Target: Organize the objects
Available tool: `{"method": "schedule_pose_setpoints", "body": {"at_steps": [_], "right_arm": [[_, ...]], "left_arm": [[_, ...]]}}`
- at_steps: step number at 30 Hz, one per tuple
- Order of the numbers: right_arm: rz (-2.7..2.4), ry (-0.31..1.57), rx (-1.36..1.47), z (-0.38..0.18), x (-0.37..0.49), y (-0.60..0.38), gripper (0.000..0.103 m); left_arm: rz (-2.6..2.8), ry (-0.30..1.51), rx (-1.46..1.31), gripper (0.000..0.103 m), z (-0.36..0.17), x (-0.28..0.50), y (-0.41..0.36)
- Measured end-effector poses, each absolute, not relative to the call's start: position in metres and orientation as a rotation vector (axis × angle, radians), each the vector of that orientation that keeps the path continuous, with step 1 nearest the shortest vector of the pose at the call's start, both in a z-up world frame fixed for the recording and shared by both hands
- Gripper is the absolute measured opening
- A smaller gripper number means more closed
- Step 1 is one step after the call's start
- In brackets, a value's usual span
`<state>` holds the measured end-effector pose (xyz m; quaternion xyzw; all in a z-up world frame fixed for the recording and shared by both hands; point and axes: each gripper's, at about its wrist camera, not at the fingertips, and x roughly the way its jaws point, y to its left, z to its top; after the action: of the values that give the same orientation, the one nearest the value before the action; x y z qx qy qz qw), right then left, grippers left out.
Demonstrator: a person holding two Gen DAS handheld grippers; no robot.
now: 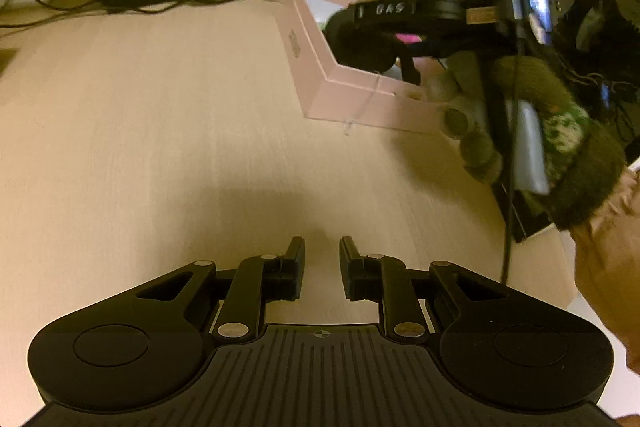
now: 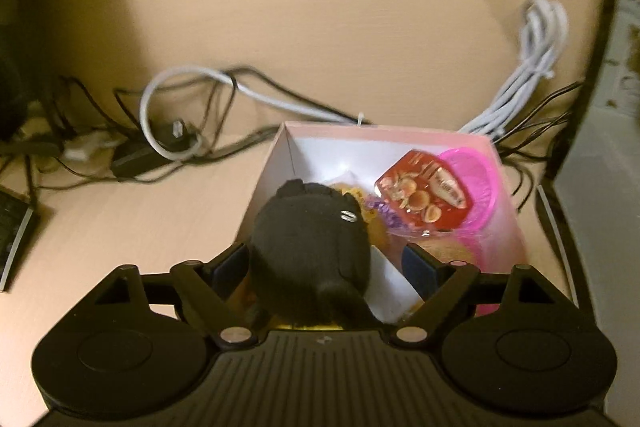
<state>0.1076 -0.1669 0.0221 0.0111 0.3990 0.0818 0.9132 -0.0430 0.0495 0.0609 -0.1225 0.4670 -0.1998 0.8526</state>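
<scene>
Over the pink box (image 2: 384,131), right gripper (image 2: 326,263) clamps a black plush (image 2: 308,247), just above the snack packet (image 2: 420,197) and pink lid (image 2: 474,183). Left gripper (image 1: 322,267) hangs apart over desk (image 1: 140,107), fingers slightly parted, gripping nothing.

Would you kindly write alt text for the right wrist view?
The right gripper holds a black fuzzy object over an open pink box on a wooden desk. Inside the box lie a red snack packet and a pink lid; tangled cables sit behind.
</scene>
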Motion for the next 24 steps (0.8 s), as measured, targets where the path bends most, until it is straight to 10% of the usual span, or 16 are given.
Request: {"method": "schedule_pose_setpoints", "body": {"at_steps": [13, 24], "right_arm": [[0.104, 0.520, 0.194, 0.136, 0.107, -0.218, 0.062], [0.077, 0.642, 0.217, 0.073, 0.034, -0.260, 0.078]], "left_arm": [[-0.361, 1.013, -0.329, 0.020, 0.050, -0.043, 0.069], [-0.325, 0.967, -0.361, 0.020, 0.056, -0.009, 0.058]]}}
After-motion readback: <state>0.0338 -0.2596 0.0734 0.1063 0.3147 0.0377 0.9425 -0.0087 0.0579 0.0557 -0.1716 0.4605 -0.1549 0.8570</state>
